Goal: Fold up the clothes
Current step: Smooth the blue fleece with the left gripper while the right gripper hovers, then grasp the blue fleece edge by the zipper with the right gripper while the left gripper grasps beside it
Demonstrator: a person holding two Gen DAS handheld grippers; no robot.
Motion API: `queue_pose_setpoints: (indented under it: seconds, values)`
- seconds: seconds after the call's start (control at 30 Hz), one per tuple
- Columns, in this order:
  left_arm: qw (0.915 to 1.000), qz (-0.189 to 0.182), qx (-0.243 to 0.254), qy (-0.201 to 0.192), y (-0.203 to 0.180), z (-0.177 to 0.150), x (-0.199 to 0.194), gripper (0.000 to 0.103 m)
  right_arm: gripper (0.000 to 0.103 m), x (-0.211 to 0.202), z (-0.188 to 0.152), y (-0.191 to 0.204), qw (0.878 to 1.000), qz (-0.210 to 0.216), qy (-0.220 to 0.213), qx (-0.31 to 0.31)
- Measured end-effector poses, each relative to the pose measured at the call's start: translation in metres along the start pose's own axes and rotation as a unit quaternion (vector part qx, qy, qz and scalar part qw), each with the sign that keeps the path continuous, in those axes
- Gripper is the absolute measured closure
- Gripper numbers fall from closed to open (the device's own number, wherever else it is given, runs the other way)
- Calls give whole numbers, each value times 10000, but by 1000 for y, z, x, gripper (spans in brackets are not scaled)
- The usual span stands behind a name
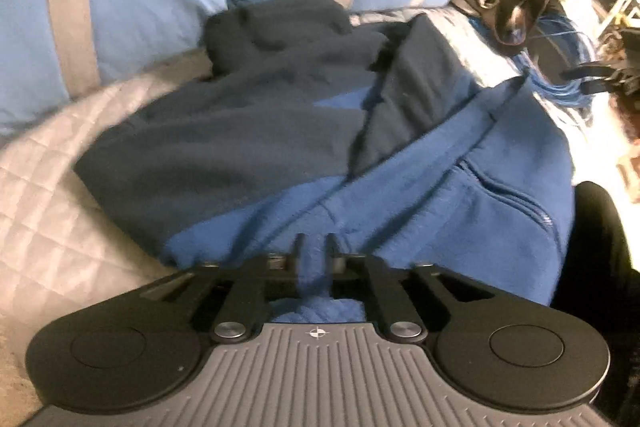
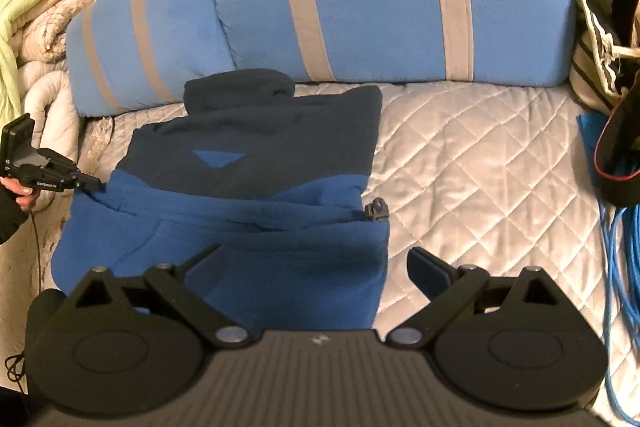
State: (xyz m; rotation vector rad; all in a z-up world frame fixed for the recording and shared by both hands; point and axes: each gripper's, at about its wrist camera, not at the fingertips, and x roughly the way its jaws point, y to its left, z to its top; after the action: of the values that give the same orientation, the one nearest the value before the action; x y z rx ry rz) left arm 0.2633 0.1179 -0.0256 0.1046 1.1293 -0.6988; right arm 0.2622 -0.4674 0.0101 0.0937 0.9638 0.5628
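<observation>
L tongs (image 1: pixel 313 247) pinched on blue fleece jacket (image 1: pixel 400 179) edge; R tongs (image 2: pixel 316 263) wide open, empty, over jacket; on quilt (image 2: pixel 480 163)

Matte black left gripper (image 1: pixel 314 247) with thin fingers, silver pivot screws, round side discs, grey ribbed body, small crosshair mark, right gripper (image 2: pixel 314 263) alike, black sleeve, bare fingers

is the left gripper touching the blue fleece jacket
Touching. The left wrist view shows the left gripper pinching a fold of the fleece jacket between nearly closed fingers.
</observation>
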Motion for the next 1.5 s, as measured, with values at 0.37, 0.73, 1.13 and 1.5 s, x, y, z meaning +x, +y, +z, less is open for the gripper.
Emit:
queue_pose_setpoints:
  seconds: [0.37,0.73,1.13,1.5]
  values:
    - [9942,-901,-434,394,14,-3,40,54,2,2,-9,-1,9999,63,-8,100]
    - [9980,-300,385,-396,-16,-3,13,94,2,6,-27,-30,9987,-15,-81,505]
    - [9972,330,249,-630,-16,5,14,94,2,23,-35,-45,9967,177,-738,298]
    - [9976,364,147,-575,-11,3,22,94,18,87,-34,-93,9842,1143,-983,929]
